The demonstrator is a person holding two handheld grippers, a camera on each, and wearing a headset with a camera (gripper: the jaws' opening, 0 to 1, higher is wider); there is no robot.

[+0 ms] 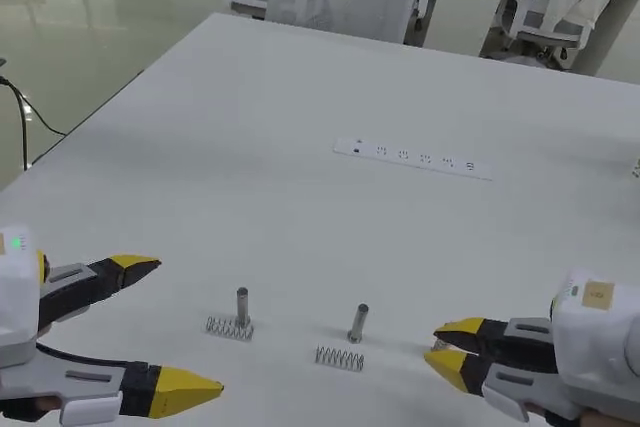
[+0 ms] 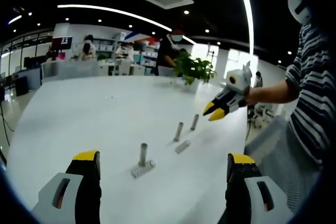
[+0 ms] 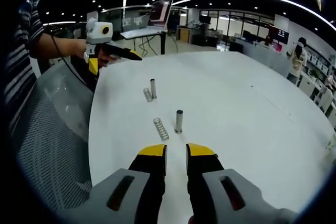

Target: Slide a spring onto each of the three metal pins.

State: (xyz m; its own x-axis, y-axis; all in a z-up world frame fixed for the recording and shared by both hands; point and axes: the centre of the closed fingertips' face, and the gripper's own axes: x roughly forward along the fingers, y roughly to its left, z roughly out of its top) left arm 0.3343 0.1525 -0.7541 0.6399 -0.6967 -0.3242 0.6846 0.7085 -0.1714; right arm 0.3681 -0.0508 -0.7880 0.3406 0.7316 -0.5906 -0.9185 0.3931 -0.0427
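Jaws of the left gripper (image 1: 189,324) gape wide, empty; the right gripper's (image 1: 433,345) are barely parted, gripping nothing. Near the tabletop's (image 1: 300,97) front edge, between them, stand a pin (image 1: 242,305) with a spring (image 1: 229,328) at its foot and a second pin (image 1: 358,322), a second spring (image 1: 339,358) beside it

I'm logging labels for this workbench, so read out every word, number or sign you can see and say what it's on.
No text is legible in these pictures.
On the flat white power strip on the white table: small dark marks by the sockets, too small to read.
On the dark wall screen across the room: red and white patches, too blurred to read.
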